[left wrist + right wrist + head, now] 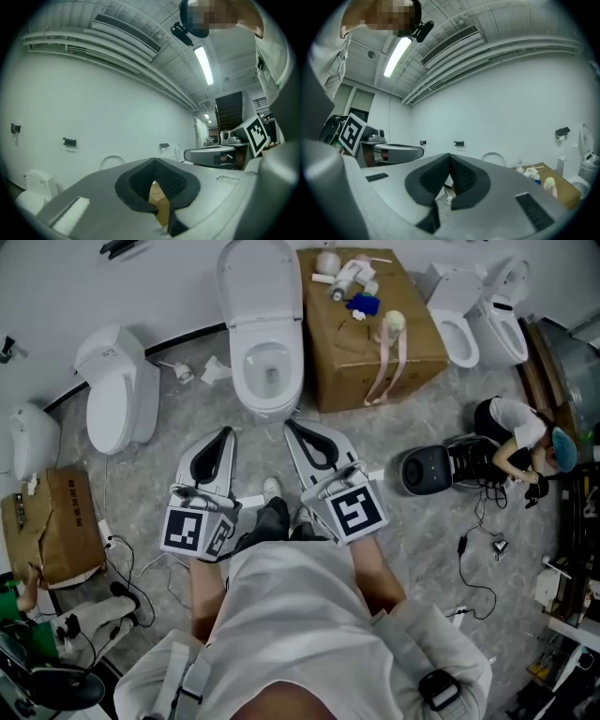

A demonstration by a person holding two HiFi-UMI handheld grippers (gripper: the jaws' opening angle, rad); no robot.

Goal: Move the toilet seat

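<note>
A white toilet (267, 381) stands straight ahead in the head view, its lid (260, 282) raised against the wall and its seat (246, 360) down around the bowl. My left gripper (226, 431) and right gripper (290, 425) point level at the bowl's front, side by side, a short way from it. Both are shut with nothing between the jaws. In the left gripper view the pads (161, 176) meet at the tip, and the raised lid (111, 162) shows beyond. The right gripper view shows its pads (461, 176) closed too, with the lid (494, 158) behind.
A brown cardboard box (366, 343) with small items on top sits right of the toilet. More toilets stand at the left (117, 395) and far right (469, 320). A person (525, 437) crouches at right near a round black device (427, 470). Cables cross the floor.
</note>
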